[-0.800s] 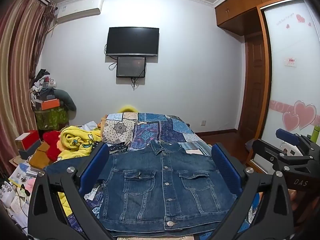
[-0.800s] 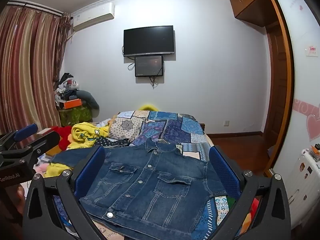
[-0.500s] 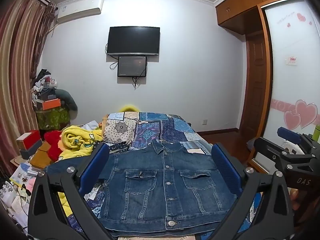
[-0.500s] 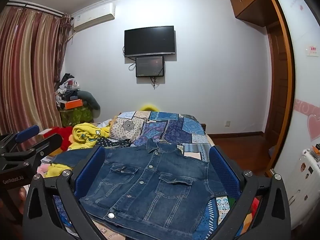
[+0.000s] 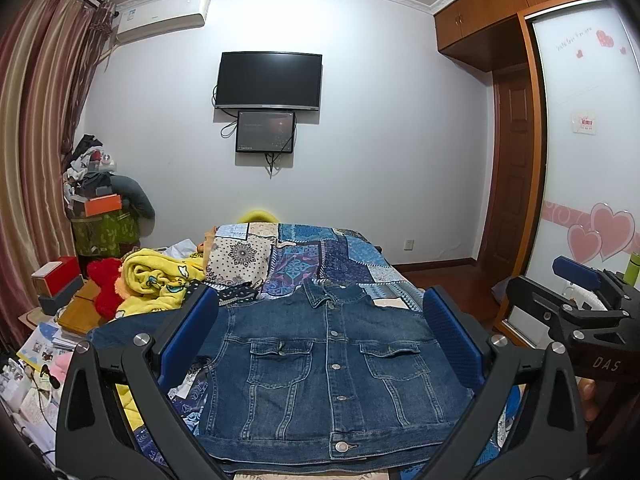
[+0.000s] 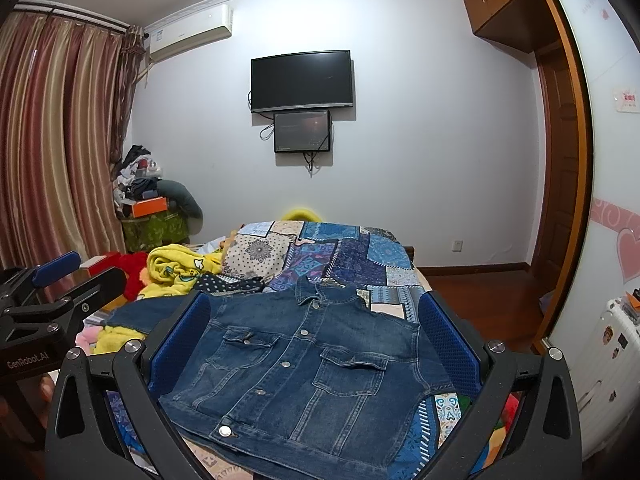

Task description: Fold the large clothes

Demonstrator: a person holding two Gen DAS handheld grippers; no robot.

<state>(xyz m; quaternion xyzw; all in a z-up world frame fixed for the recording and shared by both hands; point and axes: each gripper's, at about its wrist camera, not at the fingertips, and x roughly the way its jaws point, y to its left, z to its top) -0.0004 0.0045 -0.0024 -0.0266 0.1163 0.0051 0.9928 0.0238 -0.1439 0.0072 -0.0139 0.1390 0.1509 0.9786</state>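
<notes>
A dark blue denim jacket lies flat, front up and buttoned, on the patchwork bedspread; its left sleeve stretches out to the left. It also shows in the right wrist view. My left gripper is open and empty, held above the near end of the jacket. My right gripper is open and empty too, held above the jacket's right side. Each gripper shows at the edge of the other's view: the right one, the left one.
A yellow blanket and a red plush toy lie at the bed's left. Boxes and papers crowd the left side. A wardrobe with a sliding door stands at the right, a white suitcase beside it.
Both grippers have drifted slightly; the view has shifted a little. The jacket has not moved.
</notes>
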